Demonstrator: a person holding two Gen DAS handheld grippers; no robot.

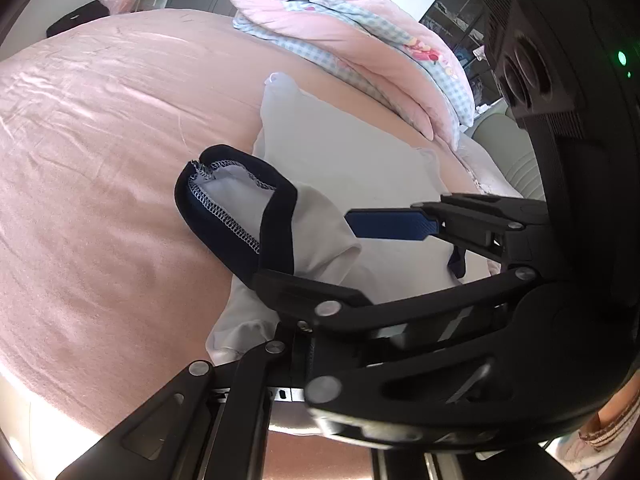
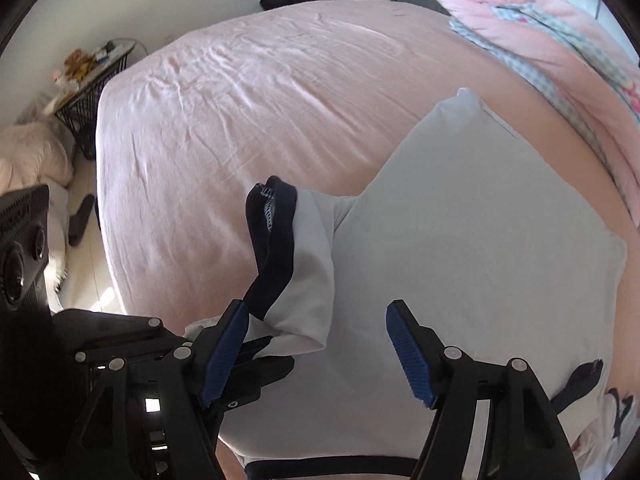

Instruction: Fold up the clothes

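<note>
White shirt [image 2: 460, 220] flat on the pink bed [image 2: 240, 100], body spread toward the folded quilt [image 1: 360, 20]. Sleeve [image 2: 304, 248] with the navy cuff [image 1: 276, 216] lifted and doubled over the shirt's edge, cuff opening gaping upward.

Left claw [image 2: 266, 362] low at the sleeve's near fold, jaws close together, apparently pinching cloth there; contact partly hidden. Right claw [image 2: 318, 340] spread wide, straddling the same sleeve end, holding nothing.

Risks, judged from here:
- Thin pinch near a fold edge: likely slip if pulled sideways, sleeve dropping back crooked.
- Two claws crowded at one spot: possible knock between fingers, or cloth trapped by both and stretched.
- Closing the right claw low: may gather the body layer beneath, dragging the flat panel into wrinkles.
- Soft bedsheet: may bunch up too.
</note>
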